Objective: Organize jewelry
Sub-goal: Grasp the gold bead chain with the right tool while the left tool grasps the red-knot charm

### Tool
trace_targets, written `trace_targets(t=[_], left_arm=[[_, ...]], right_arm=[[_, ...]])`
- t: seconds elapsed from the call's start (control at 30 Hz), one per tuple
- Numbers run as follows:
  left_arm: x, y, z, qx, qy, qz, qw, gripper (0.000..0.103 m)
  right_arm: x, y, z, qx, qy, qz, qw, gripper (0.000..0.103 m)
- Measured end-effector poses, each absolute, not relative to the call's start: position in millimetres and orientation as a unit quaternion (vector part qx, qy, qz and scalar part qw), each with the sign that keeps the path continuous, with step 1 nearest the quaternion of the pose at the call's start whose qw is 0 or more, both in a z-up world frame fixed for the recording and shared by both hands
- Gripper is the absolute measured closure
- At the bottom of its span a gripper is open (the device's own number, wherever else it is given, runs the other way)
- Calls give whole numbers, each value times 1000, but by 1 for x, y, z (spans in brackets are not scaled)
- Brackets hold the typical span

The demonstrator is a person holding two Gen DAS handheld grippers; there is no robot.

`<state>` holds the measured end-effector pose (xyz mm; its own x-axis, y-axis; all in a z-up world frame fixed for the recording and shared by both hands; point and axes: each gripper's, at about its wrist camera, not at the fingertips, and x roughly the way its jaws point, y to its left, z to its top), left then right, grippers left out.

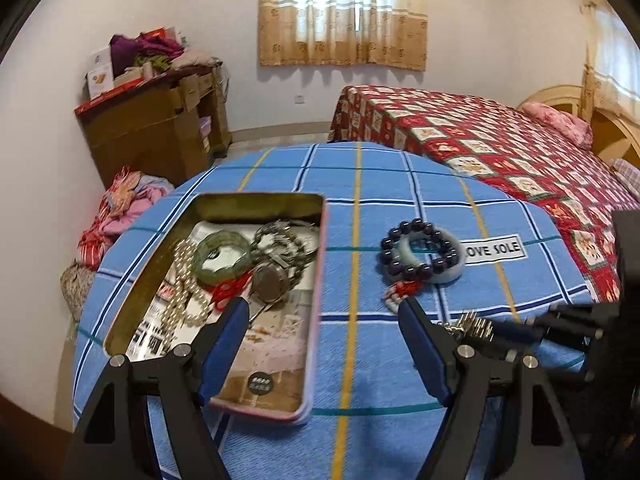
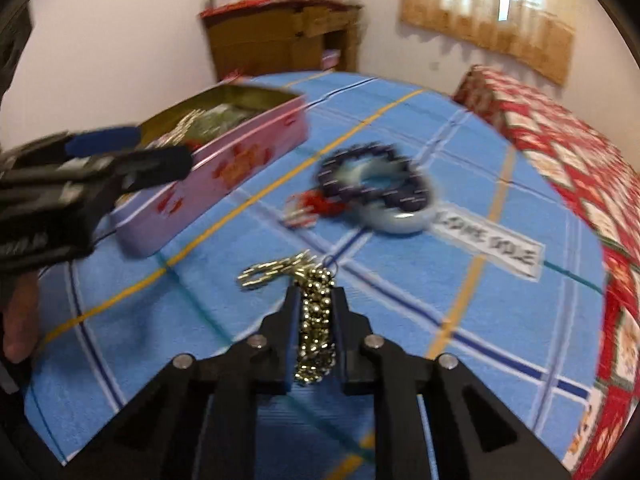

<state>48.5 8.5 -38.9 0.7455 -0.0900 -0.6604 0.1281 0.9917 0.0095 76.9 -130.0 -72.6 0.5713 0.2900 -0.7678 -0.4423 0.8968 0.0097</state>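
Note:
An open pink tin (image 1: 316, 320) (image 2: 224, 176) lies on the blue checked cloth and holds pearls (image 1: 182, 280), a green bangle (image 1: 222, 256), grey beads and a round metal piece. My left gripper (image 1: 324, 306) is open and empty above the tin's near right edge. A dark bead bracelet (image 1: 416, 250) (image 2: 360, 176) lies over a pale jade bangle (image 1: 450, 272) (image 2: 404, 220), with a red tassel charm (image 1: 402, 290) beside them. My right gripper (image 2: 316, 292) is shut on a studded gold bracelet (image 2: 316, 320) (image 1: 474, 326), its chain end (image 2: 272, 270) hanging forward.
A white "LOVE SOLE" label (image 1: 494, 249) is on the cloth right of the bangles. A bed with a red quilt (image 1: 500, 148) stands behind the table. A brown cabinet (image 1: 156, 128) piled with clothes is at the back left.

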Motion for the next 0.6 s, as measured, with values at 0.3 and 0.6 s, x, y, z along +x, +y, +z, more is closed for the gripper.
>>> trace_targets(t=[0.3,0.6], left_arm=[[77,-30,-61,38,387,-88,917,49],[99,-53,-78,43,417,-106,901,58]], right_arm=[[110,-183,-65,-44,398,106,910,86],[114,-187,-67,-21,401,110,909,86]])
